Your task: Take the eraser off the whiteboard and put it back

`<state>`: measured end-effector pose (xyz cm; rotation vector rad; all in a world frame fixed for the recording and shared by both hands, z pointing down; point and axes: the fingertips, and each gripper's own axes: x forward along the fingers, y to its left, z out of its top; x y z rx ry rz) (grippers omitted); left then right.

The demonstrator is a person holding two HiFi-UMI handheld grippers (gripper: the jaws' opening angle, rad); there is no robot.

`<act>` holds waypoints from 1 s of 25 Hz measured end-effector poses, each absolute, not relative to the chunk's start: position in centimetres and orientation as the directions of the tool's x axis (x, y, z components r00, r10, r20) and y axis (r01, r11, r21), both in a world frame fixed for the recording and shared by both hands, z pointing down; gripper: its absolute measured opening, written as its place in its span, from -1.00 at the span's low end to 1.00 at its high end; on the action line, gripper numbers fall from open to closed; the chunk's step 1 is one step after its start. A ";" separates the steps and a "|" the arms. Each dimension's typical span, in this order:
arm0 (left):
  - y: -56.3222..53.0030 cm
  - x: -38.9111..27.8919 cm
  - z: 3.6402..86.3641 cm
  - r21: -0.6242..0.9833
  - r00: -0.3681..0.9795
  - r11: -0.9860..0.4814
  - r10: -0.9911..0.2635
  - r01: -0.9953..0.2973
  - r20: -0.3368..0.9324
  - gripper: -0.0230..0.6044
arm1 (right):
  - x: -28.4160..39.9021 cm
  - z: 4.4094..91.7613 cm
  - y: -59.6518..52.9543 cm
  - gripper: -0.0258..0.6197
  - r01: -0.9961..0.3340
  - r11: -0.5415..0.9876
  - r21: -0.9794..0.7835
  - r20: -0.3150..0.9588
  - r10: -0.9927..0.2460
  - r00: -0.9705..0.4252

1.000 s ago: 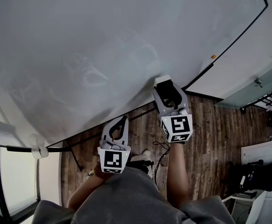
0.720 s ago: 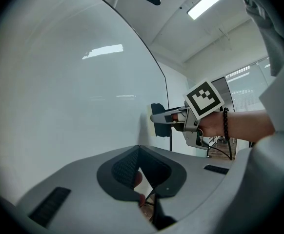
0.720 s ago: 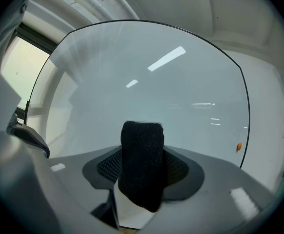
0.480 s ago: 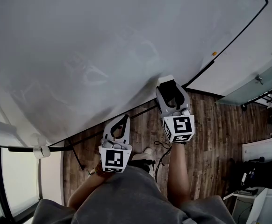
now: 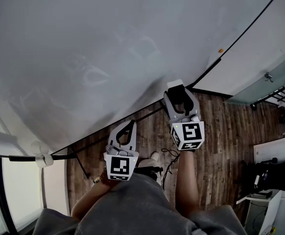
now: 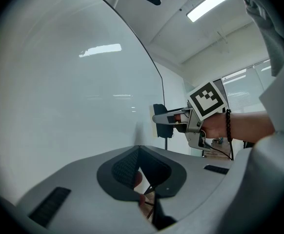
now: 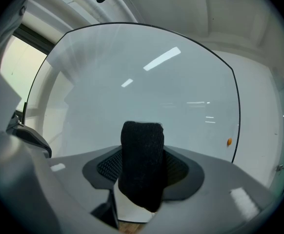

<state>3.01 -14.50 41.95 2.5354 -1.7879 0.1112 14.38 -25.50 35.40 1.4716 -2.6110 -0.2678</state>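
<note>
The whiteboard [image 5: 108,48] fills most of the head view. In the right gripper view, the eraser [image 7: 142,165], black felt with a white body, stands upright between the jaws. My right gripper [image 5: 178,89] is shut on it, level and pointing at the board's lower edge. The left gripper view shows that eraser [image 6: 159,122] close against the board; I cannot tell whether it touches. My left gripper [image 5: 127,129] hangs lower and to the left, off the board, with its jaws shut on nothing.
A small orange dot [image 5: 221,50] sits near the board's black right edge. The wooden floor [image 5: 221,131] lies below, with a cable [image 5: 168,155] by the feet. A dark bag [image 5: 272,175] stands at the right, and a white fitting [image 5: 42,159] at the left.
</note>
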 end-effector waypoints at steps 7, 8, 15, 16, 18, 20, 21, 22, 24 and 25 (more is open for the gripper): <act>-13.5 3.0 42.1 -0.012 0.355 -0.357 -0.931 -0.934 0.081 -0.91 | 14.5 35.5 -24.2 -0.20 -0.845 0.490 0.215 0.022 -0.867 -0.498; -13.4 3.0 42.0 -0.011 0.358 -0.360 -0.930 -0.933 0.081 -0.91 | 14.5 35.5 -24.0 -0.20 -0.846 0.489 0.215 0.021 -0.868 -0.496; -12.7 3.1 42.2 -0.014 0.377 -0.379 -0.922 -0.925 0.085 -0.91 | 15.1 35.8 -22.9 -0.20 -0.860 0.466 0.207 0.023 -0.881 -0.472; -12.6 3.1 42.3 -0.013 0.379 -0.381 -0.921 -0.924 0.086 -0.91 | 15.2 35.9 -22.7 -0.20 -0.863 0.462 0.204 0.024 -0.884 -0.468; -12.5 3.2 42.3 -0.011 0.386 -0.388 -0.919 -0.922 0.085 -0.91 | 15.5 36.1 -22.4 -0.20 -0.868 0.454 0.201 0.024 -0.888 -0.459; -12.3 3.4 42.3 -0.011 0.394 -0.396 -0.915 -0.918 0.083 -0.91 | 15.8 36.2 -22.1 -0.20 -0.873 0.446 0.199 0.025 -0.893 -0.450; -12.2 3.5 42.3 -0.011 0.398 -0.400 -0.914 -0.916 0.084 -0.91 | 16.0 36.2 -21.9 -0.20 -0.875 0.442 0.199 0.026 -0.895 -0.446; -12.1 3.6 42.4 -0.010 0.401 -0.403 -0.912 -0.915 0.086 -0.91 | 16.3 36.4 -21.7 -0.20 -0.877 0.437 0.197 0.029 -0.897 -0.441; -11.9 3.7 42.6 -0.007 0.405 -0.408 -0.910 -0.913 0.089 -0.91 | 16.8 36.7 -21.2 -0.20 -0.883 0.428 0.194 0.033 -0.902 -0.430; -11.9 3.7 42.6 -0.008 0.407 -0.410 -0.909 -0.912 0.089 -0.91 | 17.0 36.8 -21.1 -0.20 -0.885 0.424 0.192 0.034 -0.904 -0.426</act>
